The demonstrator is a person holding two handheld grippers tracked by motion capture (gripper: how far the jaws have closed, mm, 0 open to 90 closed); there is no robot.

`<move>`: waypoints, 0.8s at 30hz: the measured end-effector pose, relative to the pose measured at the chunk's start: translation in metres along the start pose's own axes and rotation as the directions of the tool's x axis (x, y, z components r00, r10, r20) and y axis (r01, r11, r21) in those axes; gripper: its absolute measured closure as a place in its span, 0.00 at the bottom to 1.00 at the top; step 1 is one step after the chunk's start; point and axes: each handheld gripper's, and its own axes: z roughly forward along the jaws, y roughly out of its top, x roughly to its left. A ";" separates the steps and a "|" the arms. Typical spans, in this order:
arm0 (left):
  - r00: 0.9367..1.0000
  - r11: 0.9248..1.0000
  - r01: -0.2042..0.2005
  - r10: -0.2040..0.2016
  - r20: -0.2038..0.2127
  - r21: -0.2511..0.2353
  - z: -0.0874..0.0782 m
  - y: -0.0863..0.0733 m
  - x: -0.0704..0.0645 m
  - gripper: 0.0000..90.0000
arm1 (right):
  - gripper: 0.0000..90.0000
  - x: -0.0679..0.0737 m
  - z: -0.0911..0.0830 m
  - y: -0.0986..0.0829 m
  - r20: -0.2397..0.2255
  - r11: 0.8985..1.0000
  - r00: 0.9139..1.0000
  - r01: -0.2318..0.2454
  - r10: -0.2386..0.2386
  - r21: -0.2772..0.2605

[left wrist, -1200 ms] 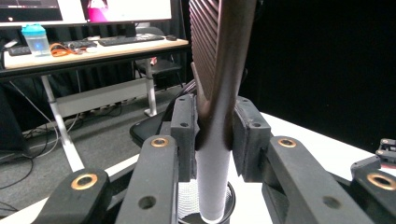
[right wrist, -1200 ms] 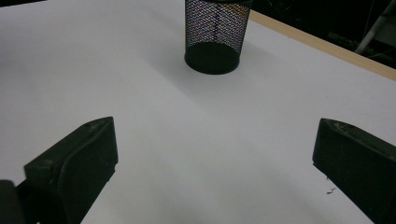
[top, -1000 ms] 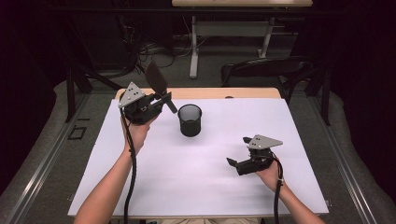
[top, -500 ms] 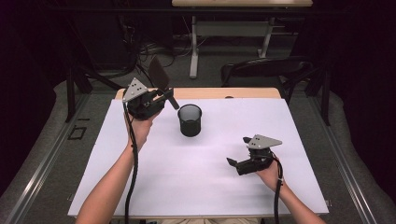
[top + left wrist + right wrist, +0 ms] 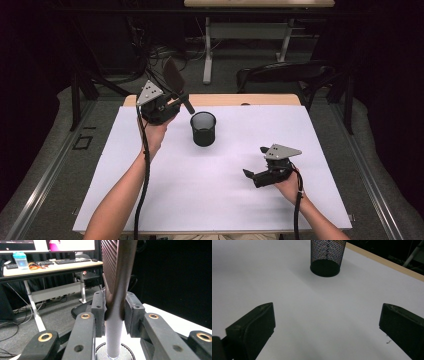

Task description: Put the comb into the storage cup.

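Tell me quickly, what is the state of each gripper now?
Left gripper: closed on the spatula handle.
Right gripper: open, holding nothing.

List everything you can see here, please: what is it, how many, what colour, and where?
Spatula: one, dark brown, slotted blade up, clamped in the left tongs above the cup.
Cup: one, black mesh, upright on the sheet.
Sheet: one, white, covering the table.
Table: one, wooden edge showing at the far side.
Chair: one, black, beyond the table.
Left tongs: one, black, raised, shut on the spatula.
Right tongs: one, black, open, low over the sheet.
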 end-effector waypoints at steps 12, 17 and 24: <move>1.000 1.000 -0.005 0.005 0.002 -0.008 0.016 -0.004 -0.001 0.81 | 0.00 0.002 0.001 0.001 -0.008 1.000 1.000 0.012 -0.012 0.008; 1.000 1.000 -0.005 0.005 0.001 -0.004 0.020 -0.006 0.001 0.81 | 0.00 0.003 0.001 0.001 -0.011 1.000 1.000 0.011 -0.010 0.009; 1.000 1.000 -0.003 0.003 0.011 0.005 0.025 -0.009 -0.001 0.81 | 0.00 0.003 0.001 0.001 -0.013 1.000 1.000 0.016 -0.016 0.014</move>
